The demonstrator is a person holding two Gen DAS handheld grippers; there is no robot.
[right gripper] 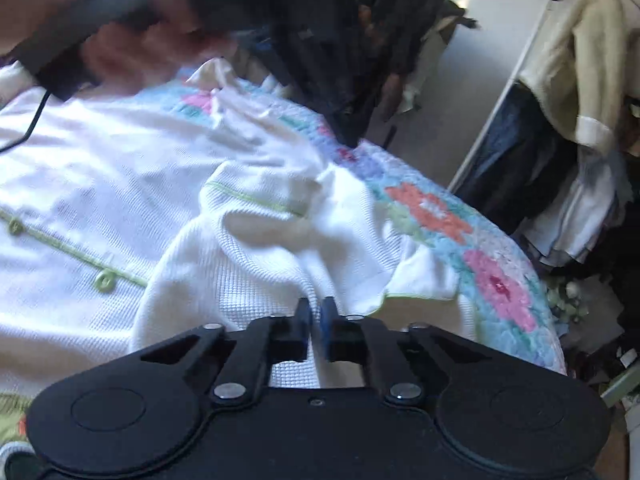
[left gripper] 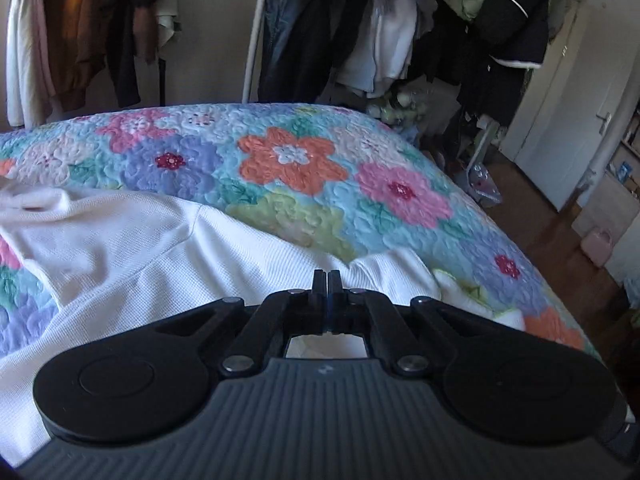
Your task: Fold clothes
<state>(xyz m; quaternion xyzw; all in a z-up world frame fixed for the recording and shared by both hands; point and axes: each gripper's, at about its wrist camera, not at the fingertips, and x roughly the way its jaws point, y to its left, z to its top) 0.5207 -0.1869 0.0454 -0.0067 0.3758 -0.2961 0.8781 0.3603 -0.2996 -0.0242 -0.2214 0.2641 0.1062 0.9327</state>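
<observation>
Quilted cotton in big pink, orange and lilac flowers covers the bed [left gripper: 304,168], and it is my work surface — wide and flat enough to spread a garment out. Beyond its far edge a rack of hanging clothes [left gripper: 360,32] crowds the wall, with a white door [left gripper: 560,120] off to the right.

Across the near half of the quilt lies the white waffle-knit top [right gripper: 100,184], trimmed with a thin green cord and small loops. Its body lies spread out to the left in my right view, while one sleeve [right gripper: 280,232] is bunched up and doubled over itself near the right edge of the bed — I judge this is the part being brought inward for the fold.

My right gripper [right gripper: 315,308] is clenched on a ridge of that sleeve; the cloth rises straight into the narrow slit between the jaws, so I take it as a real pinch, held low and close so the fabric does not drag.

My left gripper [left gripper: 326,278] hovers over the white knit with its jaws pressed together. Whether a thin bit of cloth is caught between them I cannot tell. Its hand [right gripper: 136,56] shows blurred at the far left of my right view.
</observation>
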